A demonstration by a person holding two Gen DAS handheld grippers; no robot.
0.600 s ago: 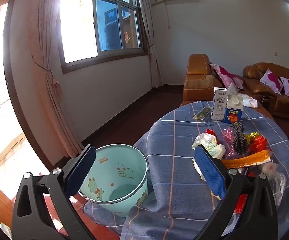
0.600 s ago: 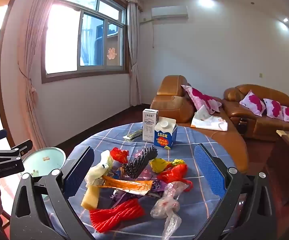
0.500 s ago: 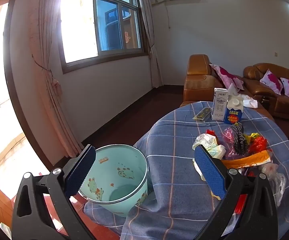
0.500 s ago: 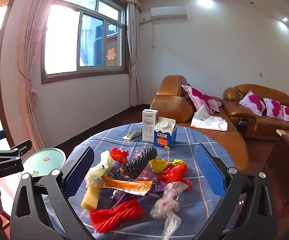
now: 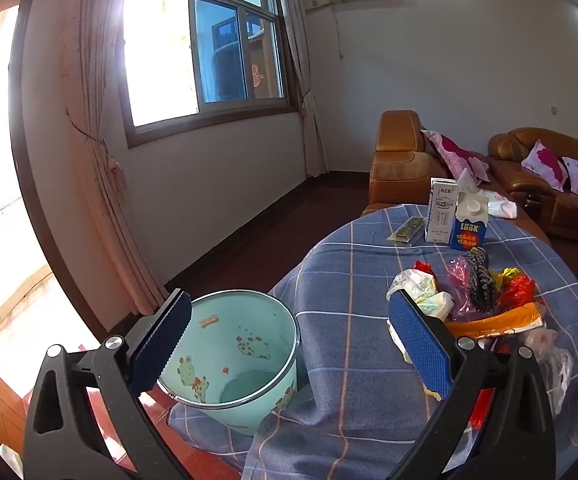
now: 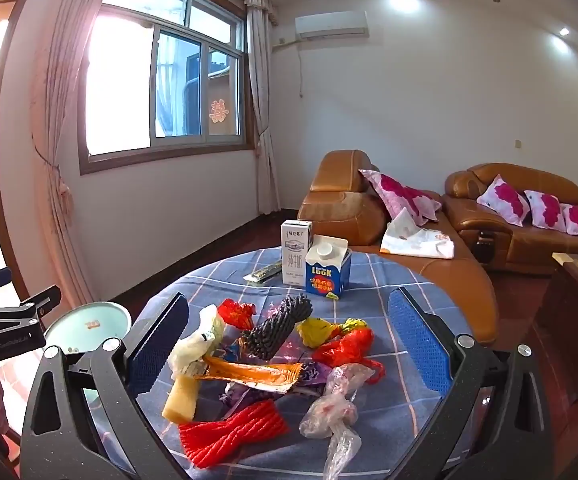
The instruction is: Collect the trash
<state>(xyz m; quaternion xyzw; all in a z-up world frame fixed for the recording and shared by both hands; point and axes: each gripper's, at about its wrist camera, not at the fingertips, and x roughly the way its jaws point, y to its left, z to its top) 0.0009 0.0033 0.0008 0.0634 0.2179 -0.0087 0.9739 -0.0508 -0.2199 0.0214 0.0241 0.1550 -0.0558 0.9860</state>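
A pile of trash lies on a round table with a blue checked cloth [image 6: 369, 276]: a red foam net [image 6: 233, 432], an orange wrapper [image 6: 253, 372], a black foam net [image 6: 277, 328], a clear plastic bag [image 6: 333, 404], a red bag [image 6: 345, 348] and a yellow block [image 6: 181, 400]. My right gripper [image 6: 287, 344] is open and empty above the pile. A pale green bin [image 5: 233, 352] with frog prints stands beside the table. My left gripper [image 5: 289, 340] is open and empty over the bin and table edge. The pile also shows in the left wrist view [image 5: 477, 292].
Two cartons stand at the table's far side, a white one [image 6: 296, 256] and a blue one [image 6: 327, 268], with a flat packet [image 6: 263, 272] beside them. Brown leather sofas [image 6: 509, 208] with pink pillows stand behind. A window and curtains are on the left.
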